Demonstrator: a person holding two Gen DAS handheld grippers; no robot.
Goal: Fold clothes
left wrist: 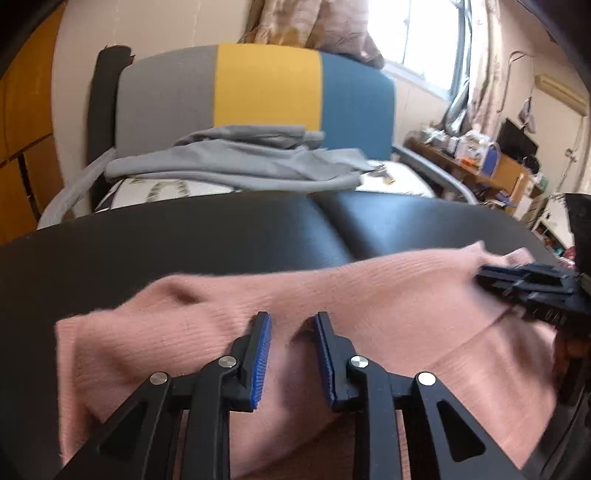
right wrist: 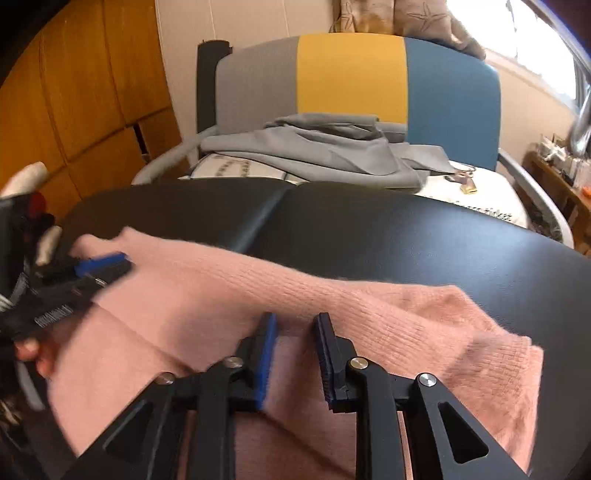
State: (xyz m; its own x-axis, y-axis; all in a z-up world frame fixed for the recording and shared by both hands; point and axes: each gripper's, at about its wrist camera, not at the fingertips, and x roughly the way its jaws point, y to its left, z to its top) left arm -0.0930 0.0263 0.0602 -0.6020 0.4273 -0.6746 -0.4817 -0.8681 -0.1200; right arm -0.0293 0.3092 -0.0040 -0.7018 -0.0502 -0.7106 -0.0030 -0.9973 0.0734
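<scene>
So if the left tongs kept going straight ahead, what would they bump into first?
Most likely the pink sweater. The left tongs point down at it, open and empty, with the black table beyond. How close they already are is hard to tell.

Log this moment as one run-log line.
task: fold clothes | left gripper: open | right gripper: open | sweater: folded, on table

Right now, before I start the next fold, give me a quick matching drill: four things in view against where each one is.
Things:
1. pink sweater
2. grey garment
3. left gripper
4. curtain

Places:
A. heaped on the chair seat beyond the table
B. hanging behind the chair back
C. spread on the black table
D. fingers apart just above the pink knit

Pairs: 1-C, 2-A, 3-D, 4-B
</scene>
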